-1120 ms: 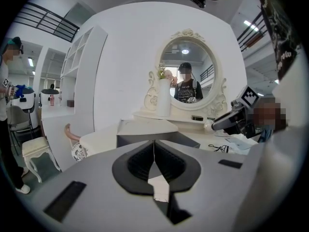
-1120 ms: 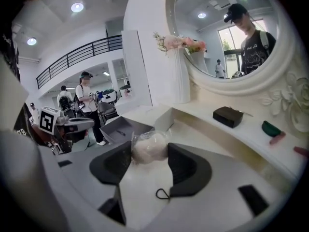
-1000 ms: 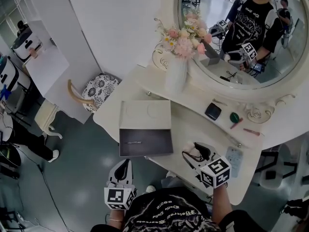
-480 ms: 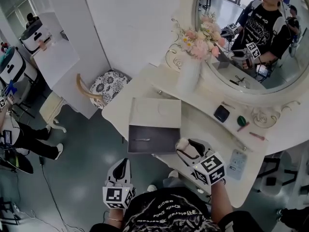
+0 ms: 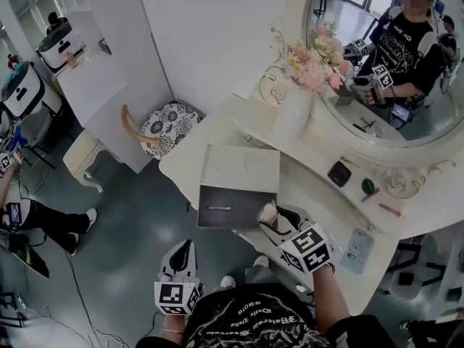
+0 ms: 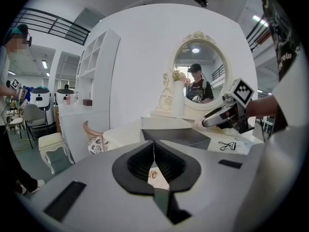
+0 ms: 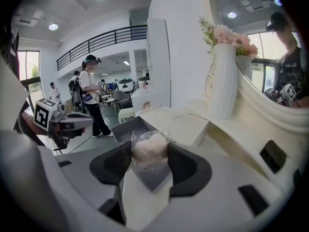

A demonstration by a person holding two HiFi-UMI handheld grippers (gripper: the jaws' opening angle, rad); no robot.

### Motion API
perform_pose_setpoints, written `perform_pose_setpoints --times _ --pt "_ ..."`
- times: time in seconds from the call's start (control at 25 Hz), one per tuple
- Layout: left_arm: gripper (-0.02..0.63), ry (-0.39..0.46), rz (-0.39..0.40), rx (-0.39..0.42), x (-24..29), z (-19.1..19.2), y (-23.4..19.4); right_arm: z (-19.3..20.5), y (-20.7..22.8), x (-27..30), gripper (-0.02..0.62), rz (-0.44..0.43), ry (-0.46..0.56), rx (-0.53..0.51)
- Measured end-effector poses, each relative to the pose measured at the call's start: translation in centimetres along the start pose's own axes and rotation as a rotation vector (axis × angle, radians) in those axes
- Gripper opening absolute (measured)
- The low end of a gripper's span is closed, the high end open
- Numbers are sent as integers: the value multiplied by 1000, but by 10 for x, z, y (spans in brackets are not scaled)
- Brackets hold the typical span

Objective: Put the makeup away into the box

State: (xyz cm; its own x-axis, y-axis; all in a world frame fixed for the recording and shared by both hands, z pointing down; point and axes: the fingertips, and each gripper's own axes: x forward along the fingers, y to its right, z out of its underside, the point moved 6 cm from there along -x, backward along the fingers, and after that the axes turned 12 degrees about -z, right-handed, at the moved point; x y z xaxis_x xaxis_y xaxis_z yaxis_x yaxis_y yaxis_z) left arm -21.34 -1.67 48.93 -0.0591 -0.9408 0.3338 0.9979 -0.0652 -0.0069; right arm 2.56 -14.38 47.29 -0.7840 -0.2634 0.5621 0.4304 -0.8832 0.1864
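Observation:
The box (image 5: pixel 233 207) lies open on the white dressing table (image 5: pixel 304 194), its dark tray holding one thin stick and its pale lid (image 5: pixel 243 167) folded back. My right gripper (image 5: pixel 270 214) is shut on a pale puff in clear wrap (image 7: pixel 150 149), at the tray's right front corner. The tray's wall (image 7: pixel 126 128) shows just beyond the puff. My left gripper (image 5: pixel 184 247) hangs shut and empty below the table's front edge, left of the box; its pads (image 6: pixel 154 153) meet. On the shelf under the mirror lie a black compact (image 5: pixel 338 173), a green piece (image 5: pixel 369 186) and a pink pencil (image 5: pixel 391 210).
A white vase of flowers (image 5: pixel 293 114) stands behind the box. A pale blue packet (image 5: pixel 358 242) lies right of my right gripper, and an eyelash curler (image 6: pixel 231 145) rests on the tabletop. A patterned chair (image 5: pixel 163 125) stands left of the table. People stand farther back.
My right gripper has carried the wrapped puff leftward to the box's right front corner. The left gripper stays in about the same spot below the table edge.

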Motion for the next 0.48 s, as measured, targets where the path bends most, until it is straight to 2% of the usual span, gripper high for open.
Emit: perform_pose_setpoints --times 0.48 --pt "17 -18 -55 -19 -6 7 -7 -1 9 23 241 -13 -94 -43"
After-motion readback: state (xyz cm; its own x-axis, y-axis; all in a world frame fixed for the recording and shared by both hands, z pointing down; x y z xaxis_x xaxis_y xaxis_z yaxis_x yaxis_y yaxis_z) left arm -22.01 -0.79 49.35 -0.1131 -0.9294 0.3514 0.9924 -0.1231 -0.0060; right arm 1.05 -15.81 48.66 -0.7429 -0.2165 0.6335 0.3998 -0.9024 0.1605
